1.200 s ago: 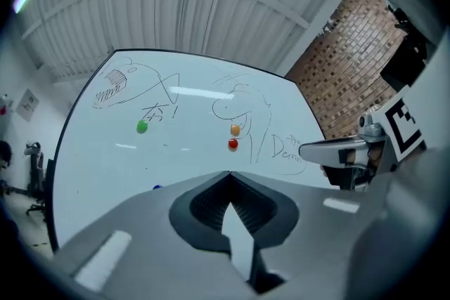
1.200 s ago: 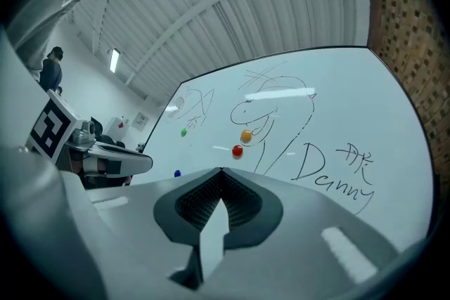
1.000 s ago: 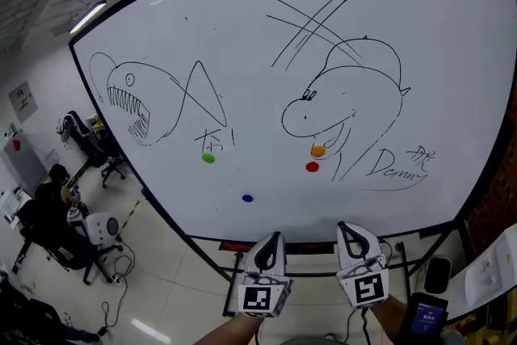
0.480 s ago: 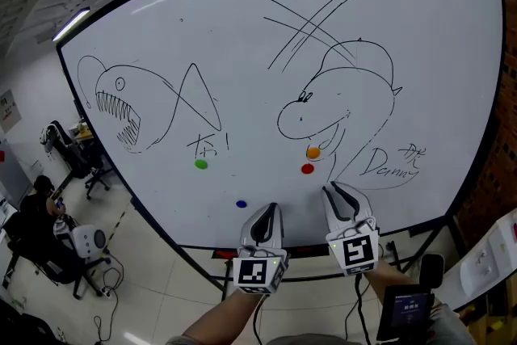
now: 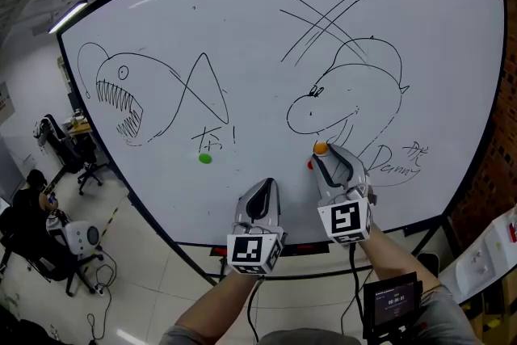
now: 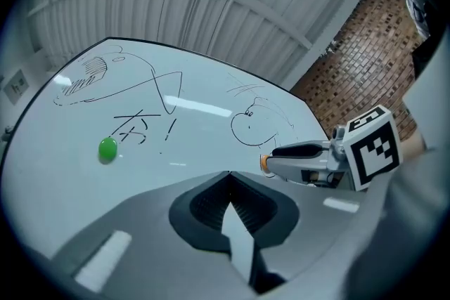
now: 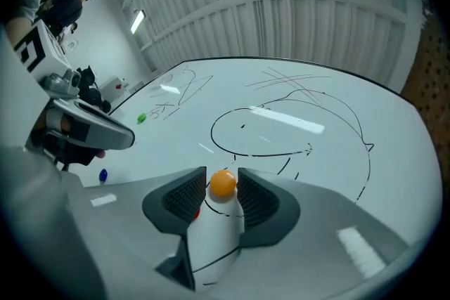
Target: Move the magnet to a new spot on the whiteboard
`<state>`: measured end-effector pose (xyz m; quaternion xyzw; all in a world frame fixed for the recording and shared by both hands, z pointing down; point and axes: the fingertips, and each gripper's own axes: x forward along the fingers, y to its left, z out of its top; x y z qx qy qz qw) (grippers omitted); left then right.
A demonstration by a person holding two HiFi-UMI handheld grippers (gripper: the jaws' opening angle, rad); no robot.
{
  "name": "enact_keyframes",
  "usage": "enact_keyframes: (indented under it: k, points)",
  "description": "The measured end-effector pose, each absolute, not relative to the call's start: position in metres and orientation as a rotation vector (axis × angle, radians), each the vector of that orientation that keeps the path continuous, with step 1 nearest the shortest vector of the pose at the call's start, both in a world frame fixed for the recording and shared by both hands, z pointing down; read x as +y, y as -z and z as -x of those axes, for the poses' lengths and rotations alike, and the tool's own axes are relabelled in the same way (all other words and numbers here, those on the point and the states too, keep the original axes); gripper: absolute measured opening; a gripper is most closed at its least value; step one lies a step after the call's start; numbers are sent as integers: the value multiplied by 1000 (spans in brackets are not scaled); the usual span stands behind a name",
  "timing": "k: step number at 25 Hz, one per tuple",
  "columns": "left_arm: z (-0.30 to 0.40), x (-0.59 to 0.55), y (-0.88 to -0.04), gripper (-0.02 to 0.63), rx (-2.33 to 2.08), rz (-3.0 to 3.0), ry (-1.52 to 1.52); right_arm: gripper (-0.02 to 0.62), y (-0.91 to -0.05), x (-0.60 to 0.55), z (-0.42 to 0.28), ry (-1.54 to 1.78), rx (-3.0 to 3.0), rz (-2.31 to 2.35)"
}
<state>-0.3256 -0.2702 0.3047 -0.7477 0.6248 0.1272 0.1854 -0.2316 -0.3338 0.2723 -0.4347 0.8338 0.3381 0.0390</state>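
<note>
Right claw (image 5: pixel 329 160), jaws just opened wide, straddles the orange magnet (image 7: pixel 223 183) stuck low on the whiteboard (image 5: pixel 242 36), pads not yet pressing: evidently lined up for pickup. Left claw (image 6: pixel 229 179) closed, empty, held clear.

whiteboard (image 5: pixel 242 36) glossy and smooth — orange magnet (image 7: pixel 223 183) shiny plastic; right gripper (image 7: pixel 222 178) matt grey plastic.
</note>
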Motion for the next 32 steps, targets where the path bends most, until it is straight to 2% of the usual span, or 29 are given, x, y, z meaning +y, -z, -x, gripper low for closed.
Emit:
enact_keyframes:
  k: [7,21,32]
  points:
    - [327,-270,-300,2,1714,2142,-363,130,-277,-347,236,-1162,2515,1480]
    - [320,-282,-305,2,1578,2272,-389,127,-271,-357,204,-1054,2467,1631]
    - [234,-306,-297,2,1491,2308,-414,127,-269,-379,124,-942,2475,1608]
